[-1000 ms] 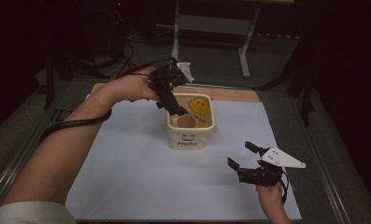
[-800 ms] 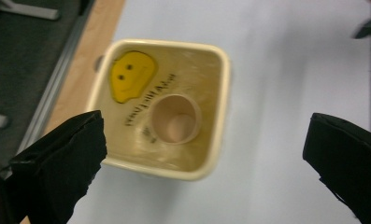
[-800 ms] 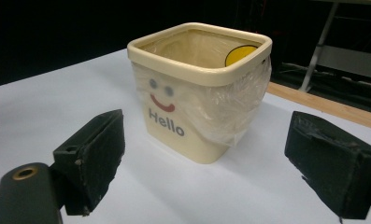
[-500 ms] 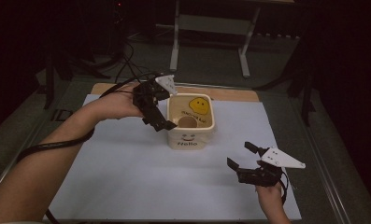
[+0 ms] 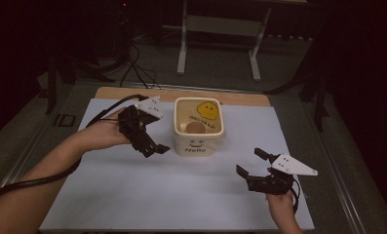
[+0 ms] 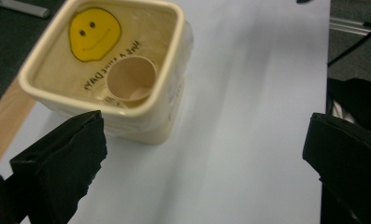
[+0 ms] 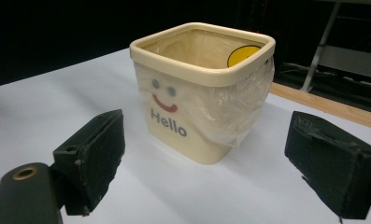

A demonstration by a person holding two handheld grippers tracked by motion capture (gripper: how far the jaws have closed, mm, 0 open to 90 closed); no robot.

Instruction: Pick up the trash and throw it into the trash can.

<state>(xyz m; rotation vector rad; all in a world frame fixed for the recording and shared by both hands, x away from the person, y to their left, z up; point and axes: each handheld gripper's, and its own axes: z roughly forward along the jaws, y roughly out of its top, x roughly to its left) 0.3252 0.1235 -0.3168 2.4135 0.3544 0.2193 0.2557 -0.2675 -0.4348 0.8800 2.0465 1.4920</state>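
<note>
- With the small tan round cup [image 5: 196,127] lying inside the cream square plastic bin with a clear liner bag and a printed "Hello" face [image 5: 199,141], drop step judged done, withdrawal step in hand.
- Left gripper [image 5: 152,148]: just beside the bin's left wall, clear of the rim; fingers [image 6: 64,163] spread wide, nothing between them.
- Right gripper [image 5: 252,165]: low at the near right of the sheet, well apart from the bin; fingers [image 7: 92,154] wide, empty.
- Cup position: on the bin floor, toward the near wall, beside the yellow smiley print [image 6: 95,33].
- Next move, as judged: either pull back to rest, or seek another item; none seen on the sheet.
- Surface: white paper sheet [image 5: 181,195] over the counter, wooden strip [image 5: 132,92] along the far edge.
- Room: dark; metal table legs [image 5: 183,44] and loose cables [image 5: 132,68] on the floor behind.
</note>
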